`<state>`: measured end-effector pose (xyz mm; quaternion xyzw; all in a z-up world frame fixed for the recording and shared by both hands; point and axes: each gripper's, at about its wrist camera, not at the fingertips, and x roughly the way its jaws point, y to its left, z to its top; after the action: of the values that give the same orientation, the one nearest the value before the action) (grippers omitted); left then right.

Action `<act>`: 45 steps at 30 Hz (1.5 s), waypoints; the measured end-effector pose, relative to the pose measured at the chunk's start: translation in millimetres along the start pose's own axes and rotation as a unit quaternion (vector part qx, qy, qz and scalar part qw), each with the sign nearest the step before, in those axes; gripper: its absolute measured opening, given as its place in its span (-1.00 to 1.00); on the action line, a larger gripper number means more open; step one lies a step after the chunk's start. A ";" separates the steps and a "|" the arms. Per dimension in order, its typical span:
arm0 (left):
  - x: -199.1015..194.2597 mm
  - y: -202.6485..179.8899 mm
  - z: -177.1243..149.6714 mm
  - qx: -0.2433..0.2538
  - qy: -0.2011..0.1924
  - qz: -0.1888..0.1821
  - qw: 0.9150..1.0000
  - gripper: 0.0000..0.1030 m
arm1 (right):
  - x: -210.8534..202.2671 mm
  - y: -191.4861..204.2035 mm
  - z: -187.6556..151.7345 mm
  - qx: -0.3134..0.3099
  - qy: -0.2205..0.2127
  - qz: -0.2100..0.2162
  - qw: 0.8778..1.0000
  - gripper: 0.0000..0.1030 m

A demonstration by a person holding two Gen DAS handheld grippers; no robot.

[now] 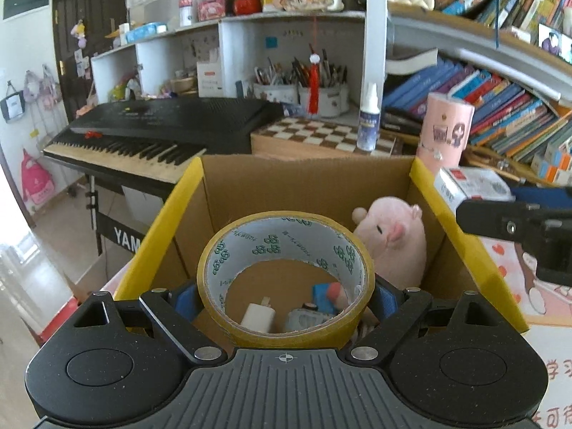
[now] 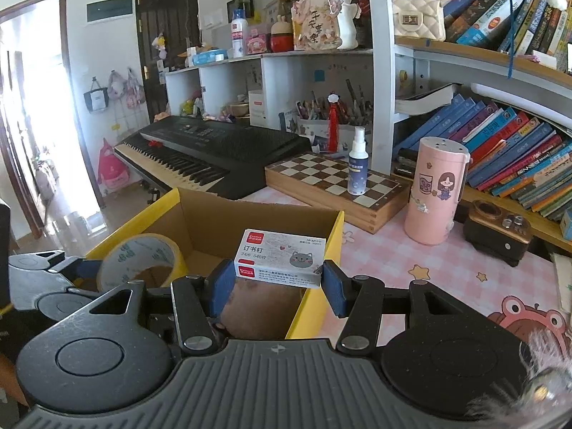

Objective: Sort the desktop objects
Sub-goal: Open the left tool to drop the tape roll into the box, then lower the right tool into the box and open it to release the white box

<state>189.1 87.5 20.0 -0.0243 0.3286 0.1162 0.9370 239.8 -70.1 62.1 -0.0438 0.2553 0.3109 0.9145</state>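
Note:
My left gripper is shut on a yellow tape roll and holds it above the open cardboard box with yellow flaps. Inside the box lie a pink plush pig, a white plug and small blue items. My right gripper is shut on a white staples box over the cardboard box's right edge. The tape roll and the left gripper show at the left of the right wrist view. The staples box shows at the right of the left wrist view.
A chessboard box with a spray bottle stands behind the cardboard box. A pink cylinder and a brown radio stand on the pink desk mat. A black keyboard is at the left, bookshelves at the right.

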 end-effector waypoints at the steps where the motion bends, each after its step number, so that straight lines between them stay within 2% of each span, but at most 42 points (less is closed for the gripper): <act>1: 2.7 -0.9 -0.3 0.004 0.006 0.002 1.000 0.78 | 1.7 -0.1 0.2 -0.003 0.001 0.001 1.000 -0.03; 7: 14.4 -2.0 -4.7 -0.001 0.040 -0.005 0.999 0.78 | 12.9 0.5 1.0 -0.017 0.008 0.008 1.000 -0.03; 18: 22.8 -5.0 -4.8 0.001 0.048 -0.009 0.999 0.79 | 37.8 2.8 2.1 -0.030 0.036 0.034 0.998 -0.03; 28: 27.4 -8.5 -5.0 0.002 0.045 0.005 0.999 0.84 | 58.0 3.4 6.2 -0.048 0.056 0.054 0.996 -0.03; 36: 1.4 -16.8 0.9 0.054 -0.014 0.027 0.998 0.92 | 74.7 5.3 15.3 -0.045 0.065 0.066 0.995 -0.03; 40: -8.7 -15.2 0.2 0.064 -0.023 0.044 0.997 0.92 | 84.0 11.2 19.3 -0.055 0.073 0.076 0.993 -0.03; 45: -17.7 -7.1 -1.3 0.048 -0.026 0.060 0.997 0.93 | 94.5 22.6 23.2 -0.094 0.080 0.082 0.989 -0.02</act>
<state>176.6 76.9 29.8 0.0438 0.3102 0.1564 0.9367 300.5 5.2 37.3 -0.1329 0.3004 0.4031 0.8542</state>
